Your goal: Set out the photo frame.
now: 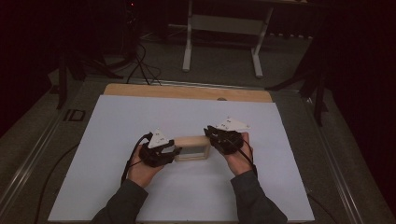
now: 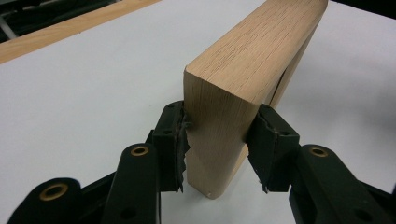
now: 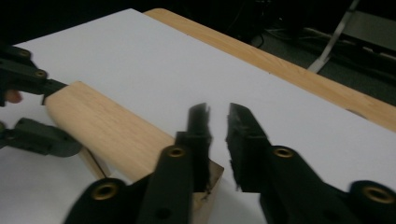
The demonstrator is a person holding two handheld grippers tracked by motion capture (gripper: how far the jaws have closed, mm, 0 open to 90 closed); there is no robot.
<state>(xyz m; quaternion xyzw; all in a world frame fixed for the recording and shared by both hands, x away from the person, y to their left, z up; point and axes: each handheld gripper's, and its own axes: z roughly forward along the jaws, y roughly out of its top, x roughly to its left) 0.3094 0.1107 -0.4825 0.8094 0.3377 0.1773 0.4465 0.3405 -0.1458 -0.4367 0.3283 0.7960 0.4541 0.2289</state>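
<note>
While the wooden frame (image 1: 191, 148) stands on edge near the middle of the white sheet (image 1: 140, 121), two grippers attend its ends. Left gripper (image 2: 217, 140): jaws clamped on the frame's near end, one pad pressed to each broad face. Right gripper (image 3: 217, 140): jaws parted by a narrow gap with nothing between them, hovering over the frame's opposite end. Table (image 1: 187, 92): light wood edge showing beyond the sheet.

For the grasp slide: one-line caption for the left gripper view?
Left gripper clamps the end of an upright wooden frame standing on the white table sheet.
</note>
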